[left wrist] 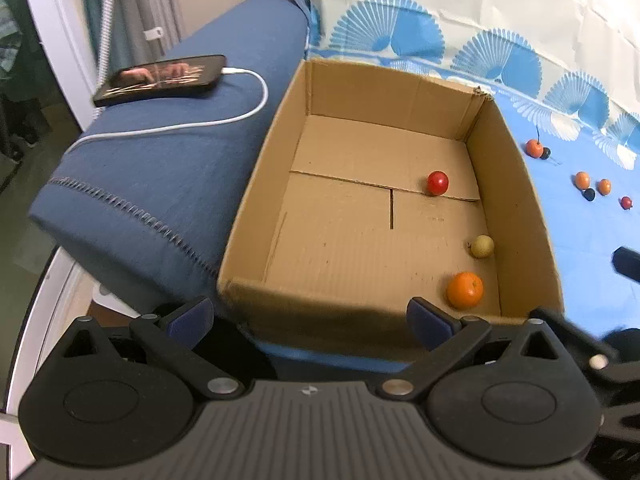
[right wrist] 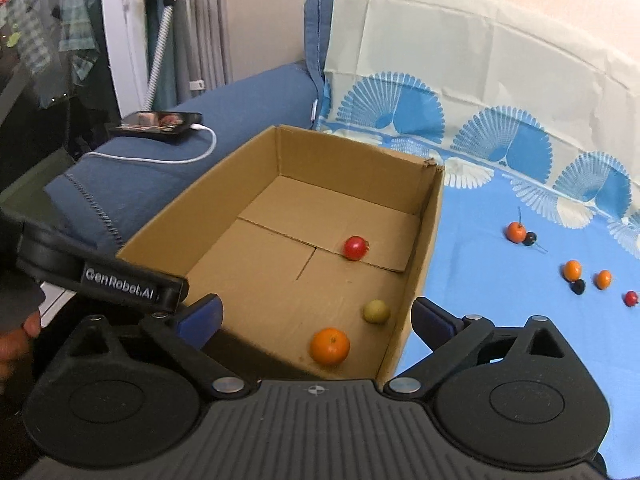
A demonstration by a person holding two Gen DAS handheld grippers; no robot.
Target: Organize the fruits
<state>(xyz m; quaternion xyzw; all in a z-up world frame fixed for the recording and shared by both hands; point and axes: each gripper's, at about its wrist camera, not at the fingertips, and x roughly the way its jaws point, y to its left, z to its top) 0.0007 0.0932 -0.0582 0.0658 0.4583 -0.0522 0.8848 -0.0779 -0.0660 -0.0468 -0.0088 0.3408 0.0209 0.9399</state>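
An open cardboard box [left wrist: 256, 208] [right wrist: 424, 240] holds three fruits: a red tomato [left wrist: 437, 183] [right wrist: 355, 247], a yellow-green fruit [left wrist: 482, 246] [right wrist: 376, 311] and an orange [left wrist: 465, 290] [right wrist: 330, 346], all near its right wall. Several small fruits lie loose on the blue cloth right of the box, among them an orange one with a stem [left wrist: 534, 148] [right wrist: 516, 231] and a small red one [left wrist: 626, 202] [right wrist: 631, 298]. My left gripper [left wrist: 310, 314] hangs open over the box's near edge, empty. My right gripper [right wrist: 316, 312] is open above the box's near right corner, also empty.
A phone [left wrist: 160, 80] [right wrist: 158, 124] on a white charging cable lies on the blue cushion [left wrist: 160, 184] left of the box. The fan-patterned blue cloth [right wrist: 500, 320] covers the surface to the right. The left gripper's body [right wrist: 120, 284] and a hand [right wrist: 16, 340] show at left.
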